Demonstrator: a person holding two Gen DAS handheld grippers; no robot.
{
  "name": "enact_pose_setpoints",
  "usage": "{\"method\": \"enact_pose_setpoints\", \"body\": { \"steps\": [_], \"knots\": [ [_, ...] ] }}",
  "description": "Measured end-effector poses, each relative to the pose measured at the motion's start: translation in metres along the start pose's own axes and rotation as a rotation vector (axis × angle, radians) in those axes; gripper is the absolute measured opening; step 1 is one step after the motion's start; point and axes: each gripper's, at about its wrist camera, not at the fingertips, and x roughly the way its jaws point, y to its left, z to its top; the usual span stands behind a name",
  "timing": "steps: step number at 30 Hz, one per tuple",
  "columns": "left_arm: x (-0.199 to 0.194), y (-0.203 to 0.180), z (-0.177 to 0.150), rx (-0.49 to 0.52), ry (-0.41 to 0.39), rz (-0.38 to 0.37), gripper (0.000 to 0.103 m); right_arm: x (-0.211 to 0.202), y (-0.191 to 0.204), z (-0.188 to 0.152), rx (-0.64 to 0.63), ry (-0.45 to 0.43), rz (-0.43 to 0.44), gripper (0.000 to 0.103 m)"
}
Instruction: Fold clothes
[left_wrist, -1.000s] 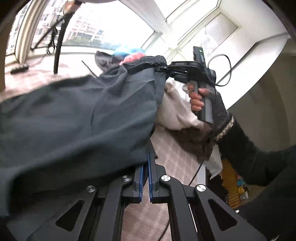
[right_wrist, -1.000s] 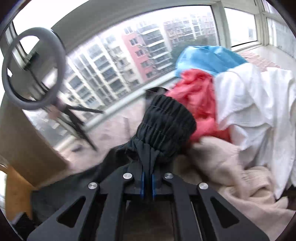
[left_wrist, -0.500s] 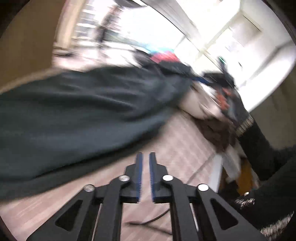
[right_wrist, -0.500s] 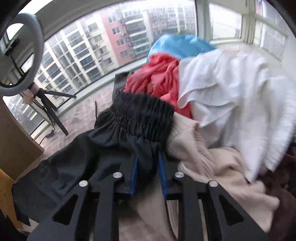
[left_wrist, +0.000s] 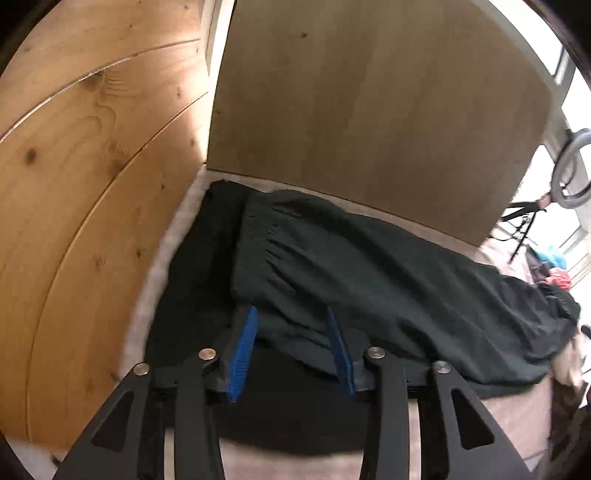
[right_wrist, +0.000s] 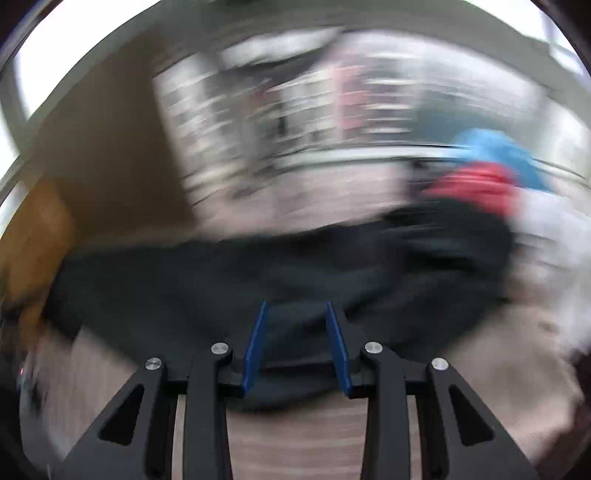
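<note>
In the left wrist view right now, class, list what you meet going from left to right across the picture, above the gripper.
Knotty pine panelling → plain tan board → dark garment → ring light on its stand

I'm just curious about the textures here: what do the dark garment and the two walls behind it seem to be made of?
Dark garment: looks like thin, matte woven cloth; it drapes in soft folds and has a gathered elastic band.
Left wall: pine-like wooden planks, with visible knots, grain and seams.
Back wall: smooth tan board, perhaps laminate or plywood; its faint grain leaves that open.
</note>
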Motion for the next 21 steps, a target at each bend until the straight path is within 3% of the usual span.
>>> {"method": "enact_pose_setpoints", "body": {
  "steps": [2, 4, 7, 10, 14, 15, 16, 17, 21],
  "knots": [
    [0.019, 0.003, 0.009, 0.017, 0.033, 0.024, 0.038, 0.034, 0.053, -0.010, -0.149, 0.087, 0.116, 0.033],
    [0.031, 0.005, 0.014, 0.029, 0.046, 0.048, 0.038, 0.065, 0.097, -0.025, -0.317, 0.148, 0.127, 0.033],
    [0.047, 0.006, 0.018, 0.019, 0.064, 0.062, 0.038, 0.099, 0.133, -0.044, -0.446, 0.245, 0.194, 0.033],
    [0.054, 0.009, 0.020, 0.025, 0.074, 0.049, 0.037, 0.111, 0.148, -0.054, -0.526, 0.273, 0.181, 0.033],
    [0.062, 0.004, 0.023, 0.080, 0.094, 0.088, 0.025, 0.126, 0.142, -0.053, -0.527, 0.319, 0.171, 0.032],
    [0.063, 0.003, 0.023, 0.093, 0.097, 0.096, 0.025, 0.128, 0.141, -0.053, -0.524, 0.329, 0.168, 0.028],
    [0.061, 0.002, 0.024, 0.106, 0.087, 0.097, 0.025, 0.130, 0.140, -0.053, -0.523, 0.334, 0.168, 0.010],
    [0.057, 0.001, 0.026, 0.113, 0.075, 0.099, 0.025, 0.130, 0.140, -0.054, -0.526, 0.337, 0.169, 0.002],
    [0.037, -0.003, 0.033, 0.131, 0.041, 0.090, 0.024, 0.124, 0.140, -0.054, -0.537, 0.317, 0.170, 0.002]
  ]
}}
